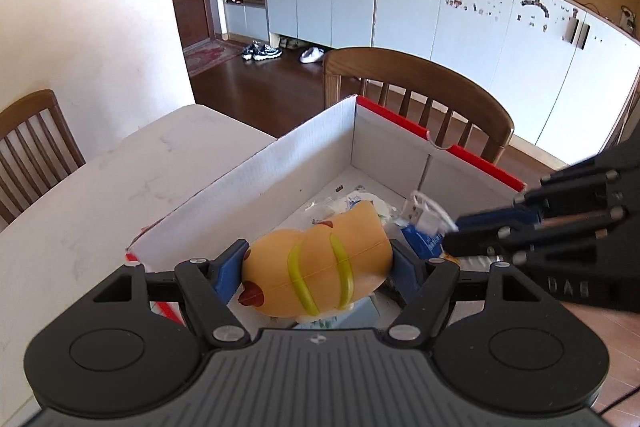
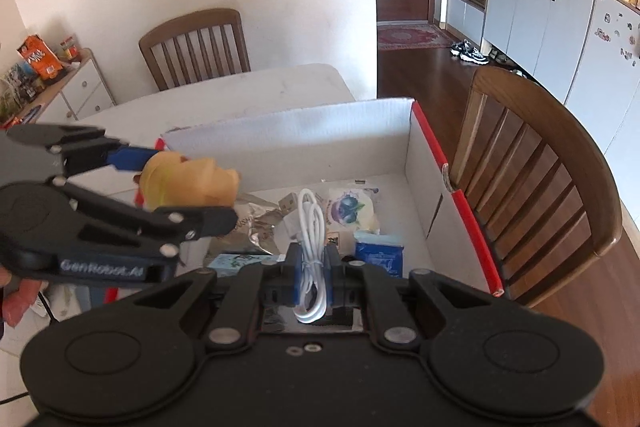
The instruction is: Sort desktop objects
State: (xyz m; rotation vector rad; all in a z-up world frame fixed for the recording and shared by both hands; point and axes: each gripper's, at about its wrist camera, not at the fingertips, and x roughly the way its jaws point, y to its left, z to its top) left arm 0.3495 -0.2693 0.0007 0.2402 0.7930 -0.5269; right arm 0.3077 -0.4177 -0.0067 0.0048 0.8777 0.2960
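Left gripper clamped on a toy hot dog, blue pads pressing its two ends, jaws held fairly wide by the toy's length. Toy of glossy tan plastic: a plump bun with a fine seam running lengthways, two yellow-green squiggles looping across the middle, dark red sausage tips poking out at the near-left end and on top toward the far end. Held crosswise over the near part of an open cardboard box, clear of the floor of the box. Box white inside, red along its rim and outer edge, standing on a white table with a wooden chair just behind it. Right gripper pinched tight on a coiled white USB cable, loops squeezed between the blue pads, one bend sticking out behind the jaws, the rest reaching forward to a rectangular plug. Cable hanging over the box's near edge, above the things already inside: a round-printed blueberry sachet, a blue packet, a crumpled silvery wrapper. Seen from the right wrist, the toy appears at left, blurred, over the box's left side. Fingertips of a hand just visible at the lower left edge.
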